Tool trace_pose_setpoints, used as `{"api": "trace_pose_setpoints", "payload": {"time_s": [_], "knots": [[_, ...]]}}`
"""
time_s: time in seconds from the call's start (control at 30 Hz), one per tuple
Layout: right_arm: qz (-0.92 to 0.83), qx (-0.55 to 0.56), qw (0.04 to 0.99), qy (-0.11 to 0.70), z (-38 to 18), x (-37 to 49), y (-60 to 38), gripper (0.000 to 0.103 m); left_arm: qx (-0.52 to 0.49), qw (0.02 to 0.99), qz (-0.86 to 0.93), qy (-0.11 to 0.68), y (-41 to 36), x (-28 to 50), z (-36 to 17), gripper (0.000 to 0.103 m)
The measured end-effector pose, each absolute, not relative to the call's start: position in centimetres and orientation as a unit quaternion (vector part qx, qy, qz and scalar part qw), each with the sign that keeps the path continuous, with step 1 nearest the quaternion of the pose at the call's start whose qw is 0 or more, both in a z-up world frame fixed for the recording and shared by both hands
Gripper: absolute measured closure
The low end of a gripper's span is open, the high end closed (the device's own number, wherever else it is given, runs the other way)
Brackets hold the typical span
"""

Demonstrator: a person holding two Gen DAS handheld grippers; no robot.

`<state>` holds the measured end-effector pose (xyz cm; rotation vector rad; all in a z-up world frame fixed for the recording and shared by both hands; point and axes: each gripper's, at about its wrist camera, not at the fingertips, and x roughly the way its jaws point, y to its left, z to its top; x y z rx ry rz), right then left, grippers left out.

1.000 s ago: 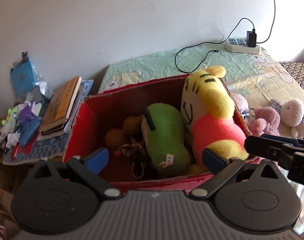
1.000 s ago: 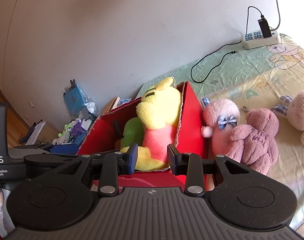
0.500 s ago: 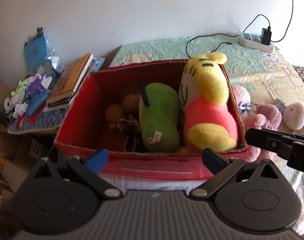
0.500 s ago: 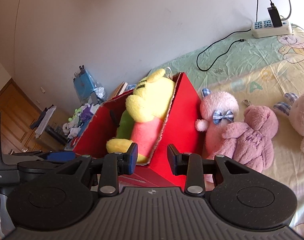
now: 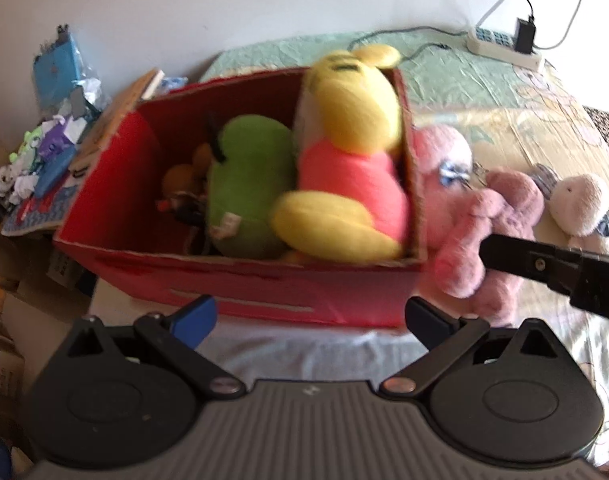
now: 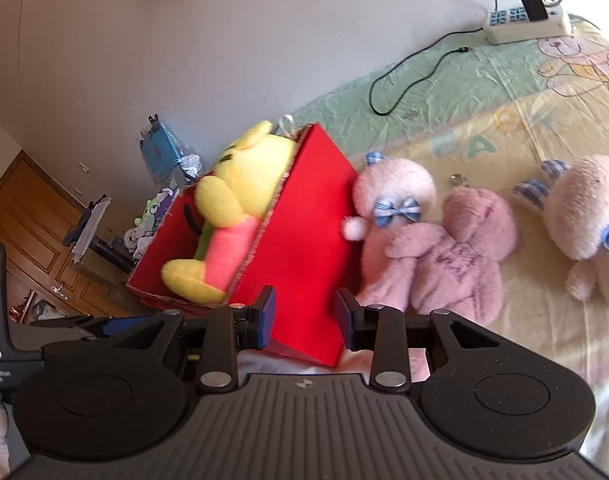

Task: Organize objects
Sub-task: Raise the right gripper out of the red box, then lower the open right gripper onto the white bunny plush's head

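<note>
Red box (image 5: pixel 264 292) of plush toys sits on the bed (image 6: pixel 504 128), ahead of both empty tools: left tool (image 5: pixel 310 318) spread wide, right tool (image 6: pixel 304 316) partly open before its corner.

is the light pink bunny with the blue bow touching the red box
Touching: the right wrist view shows the pink bunny pressed against the red box wall, no gap.
</note>
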<state>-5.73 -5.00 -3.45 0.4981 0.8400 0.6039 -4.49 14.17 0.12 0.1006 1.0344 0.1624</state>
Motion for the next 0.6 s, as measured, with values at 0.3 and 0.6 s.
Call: {"api": "trace_pose_setpoints", "payload": {"time_s": [0.3, 0.6], "knots": [[0.260, 0.245, 0.839, 0.410, -4.7, -5.1, -9.6, 0.067, 0.037, 0.843, 0.003, 0.537, 9.1, -4.3, -3.0, 0.003], [0.196, 0.271, 0.858, 0.389, -5.0, -5.6, -16.2, 0.066, 0.028, 0.842, -0.117, 0.526, 2.3, -1.8, -3.5, 0.004]]}}
